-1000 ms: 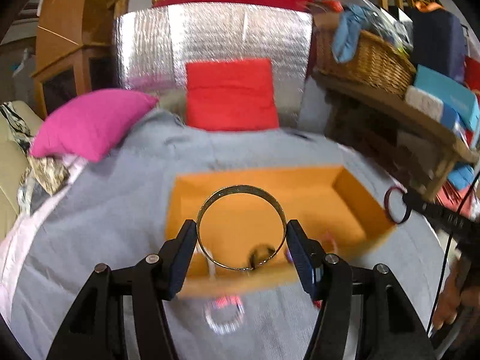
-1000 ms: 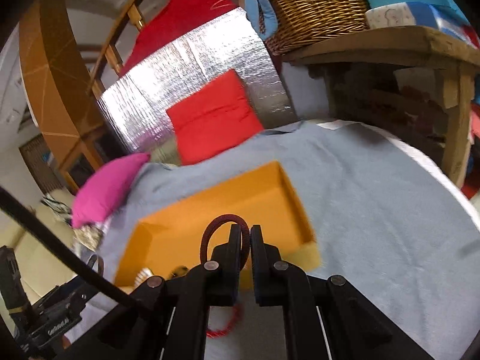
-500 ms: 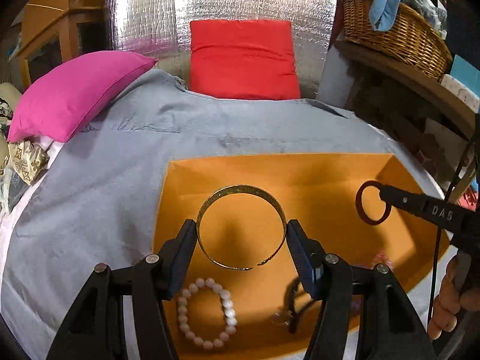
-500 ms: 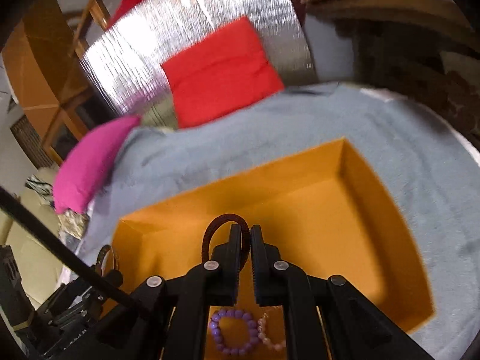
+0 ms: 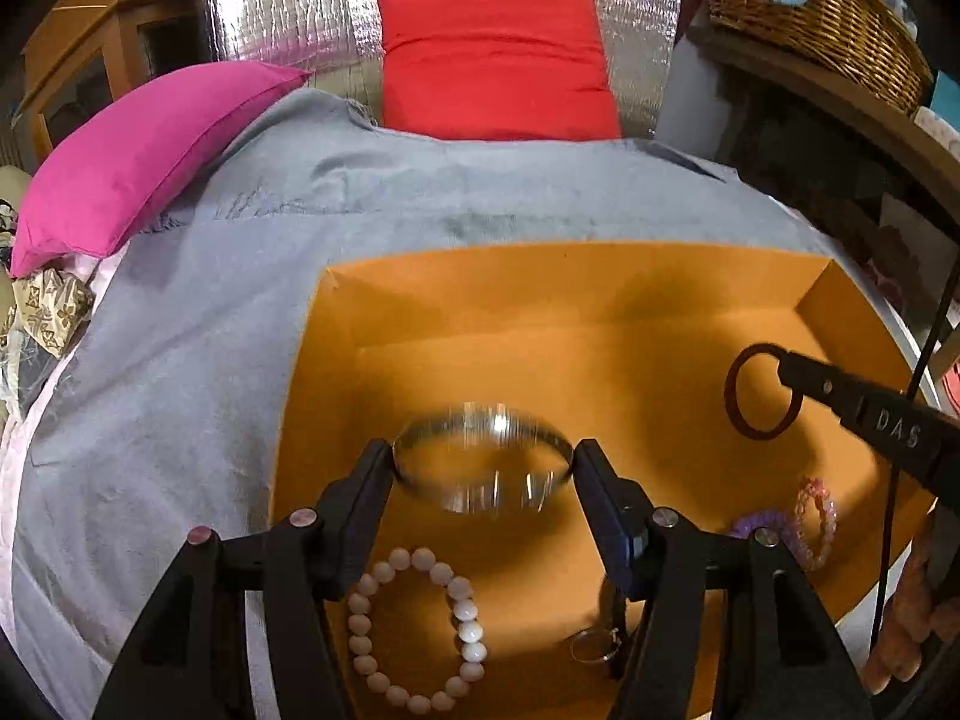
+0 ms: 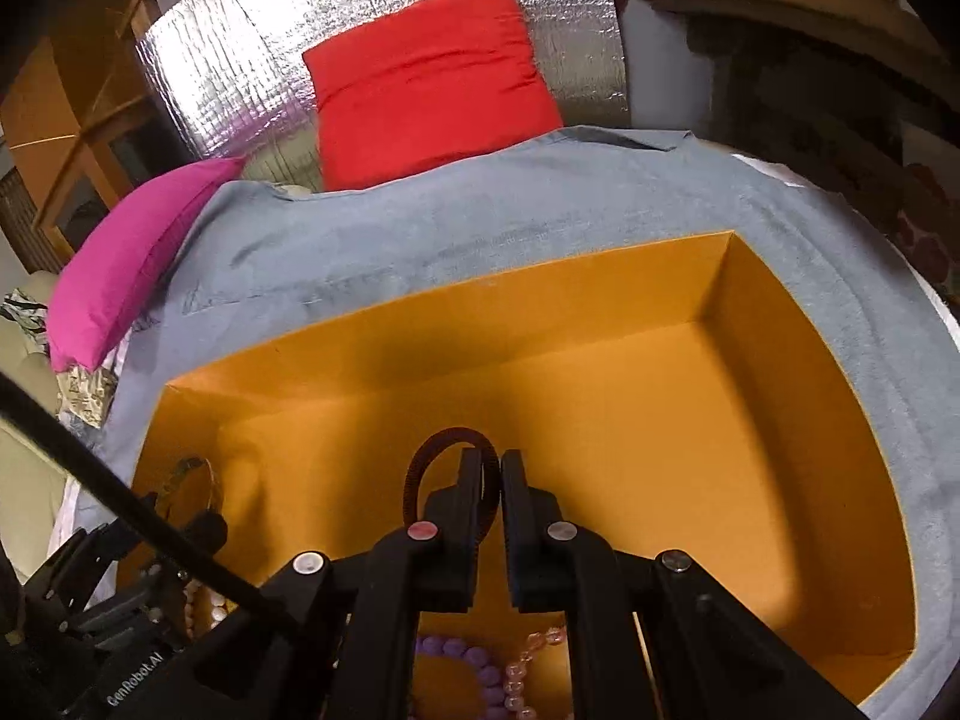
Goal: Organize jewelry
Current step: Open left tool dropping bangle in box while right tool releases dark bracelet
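An open orange box [image 5: 540, 288] lies on the grey cloth; it also shows in the right wrist view [image 6: 780, 396]. My left gripper [image 5: 483, 462] holds a gold metal bangle [image 5: 480, 459] between its fingertips over the box; the bangle is blurred and tilted. My right gripper [image 6: 492, 468] is shut on a dark red ring bracelet [image 6: 420, 468], also seen from the left wrist [image 5: 759, 390], above the box. In the box lie a white bead bracelet [image 5: 414, 630], a purple bead bracelet [image 6: 474, 660], a pink bead bracelet [image 5: 816, 522] and a small ring [image 5: 594, 645].
A pink pillow [image 5: 150, 138] and a red cushion [image 5: 498, 60] lie at the far end of the grey cloth [image 5: 180, 390], before a silver foil panel [image 5: 288, 0]. A wicker basket [image 5: 810, 6] sits on a wooden shelf at right.
Both grippers have come lower and further over the box. The gold bangle has tipped from upright toward flat between my left fingers and is blurred. The right gripper still pinches the dark ring.
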Tool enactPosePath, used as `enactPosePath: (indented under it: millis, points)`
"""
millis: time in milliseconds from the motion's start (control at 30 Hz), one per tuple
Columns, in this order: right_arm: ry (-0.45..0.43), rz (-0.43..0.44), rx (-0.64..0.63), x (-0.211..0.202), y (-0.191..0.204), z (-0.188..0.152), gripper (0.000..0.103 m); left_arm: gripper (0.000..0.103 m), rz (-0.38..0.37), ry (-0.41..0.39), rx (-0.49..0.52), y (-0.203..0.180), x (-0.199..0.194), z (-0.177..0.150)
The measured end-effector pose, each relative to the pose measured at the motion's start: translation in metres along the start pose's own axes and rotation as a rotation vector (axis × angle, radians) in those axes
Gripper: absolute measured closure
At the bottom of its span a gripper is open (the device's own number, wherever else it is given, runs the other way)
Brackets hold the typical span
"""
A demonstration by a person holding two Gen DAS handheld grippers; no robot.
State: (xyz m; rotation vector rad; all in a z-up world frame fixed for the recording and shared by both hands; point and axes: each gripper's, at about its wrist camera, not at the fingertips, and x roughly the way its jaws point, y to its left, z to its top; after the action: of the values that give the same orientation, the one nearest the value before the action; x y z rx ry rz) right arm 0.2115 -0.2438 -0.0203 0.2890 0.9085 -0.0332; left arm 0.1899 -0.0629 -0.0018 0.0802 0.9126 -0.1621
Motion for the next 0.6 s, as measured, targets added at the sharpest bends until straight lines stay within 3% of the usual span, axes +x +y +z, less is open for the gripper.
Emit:
enactPosePath:
  millis: [67, 133, 200, 233, 300, 400, 600]
  points:
    - [-0.002, -0.002, 0.011, -0.002, -0.003, 0.001, 0.095, 0.039, 0.006, -0.008, 0.002, -0.002, -0.005, -0.002]
    - [-0.01, 0.009, 0.032, -0.005, -0.007, 0.002, 0.086, 0.039, 0.009, -0.021, 0.01, -0.003, -0.011, -0.003]
    - [-0.027, 0.02, 0.053, -0.011, -0.013, 0.002, 0.068, 0.039, 0.019, -0.038, 0.017, -0.004, -0.02, -0.006]
    - [-0.034, 0.02, 0.062, -0.013, -0.015, 0.003, 0.067, 0.039, 0.026, -0.047, 0.018, -0.004, -0.025, -0.007]
    - [-0.057, 0.026, 0.084, -0.022, -0.021, 0.002, 0.066, 0.039, 0.043, -0.074, 0.013, -0.002, -0.038, -0.012]
    - [-0.104, 0.048, 0.108, -0.043, -0.027, 0.0, 0.066, 0.029, 0.078, -0.129, 0.012, 0.003, -0.061, -0.023]
    - [-0.247, 0.097, 0.088, -0.107, -0.026, -0.022, 0.066, 0.022, 0.131, -0.26, 0.003, 0.015, -0.111, -0.058]
